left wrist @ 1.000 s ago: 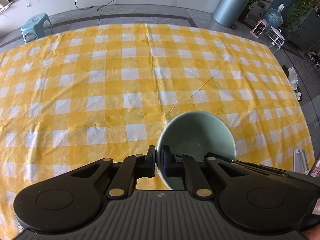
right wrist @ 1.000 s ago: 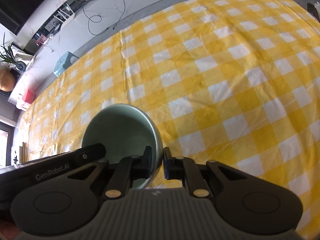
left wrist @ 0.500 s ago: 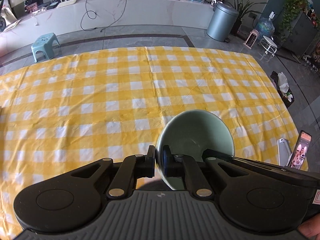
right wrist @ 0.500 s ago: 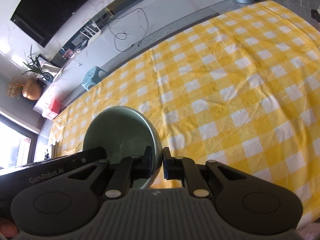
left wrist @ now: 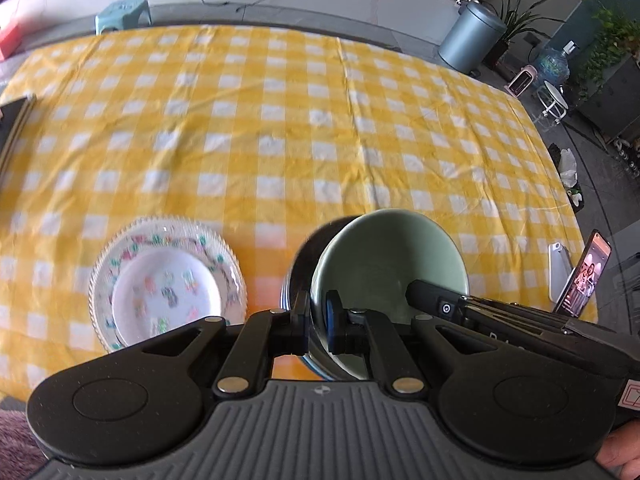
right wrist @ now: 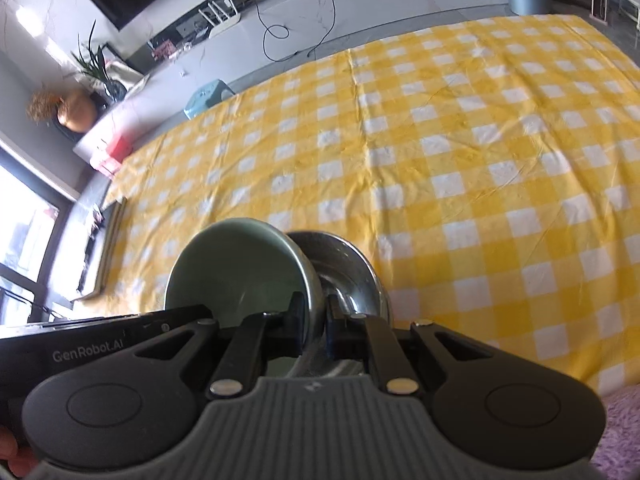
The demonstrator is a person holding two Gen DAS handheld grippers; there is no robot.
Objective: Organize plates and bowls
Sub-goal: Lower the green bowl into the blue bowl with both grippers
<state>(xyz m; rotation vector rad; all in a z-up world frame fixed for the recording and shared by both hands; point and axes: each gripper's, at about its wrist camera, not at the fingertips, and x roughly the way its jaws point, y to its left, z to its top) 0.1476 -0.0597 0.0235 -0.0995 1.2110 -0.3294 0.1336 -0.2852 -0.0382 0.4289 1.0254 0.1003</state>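
Far left, at the edge of the bench (left wrist: 280, 128), which wears a yellow-and-white checked cloth, a flat dark item (left wrist: 14, 120) lies partly out of view. Near left, your floral plate (left wrist: 168, 284) rests flat on the cloth, with a smaller floral dish stacked inside it. Just right of it, your left hand-held gripper (left wrist: 318, 320) has its fingers (left wrist: 300, 320) clamped together on the left rim of the green bowl (left wrist: 388, 268). The green bowl sits tilted over a metal bowl (right wrist: 348, 272), whose dark rim shows just beyond the green bowl's left side. In the right wrist view, your right hand-held gripper (right wrist: 316, 320) has its fingers pinched on the right rim of the green bowl (right wrist: 236, 268), with the metal bowl directly behind that rim. Near right, a phone (left wrist: 584, 272) stands propped at the bench edge beside a white case (left wrist: 560, 268).
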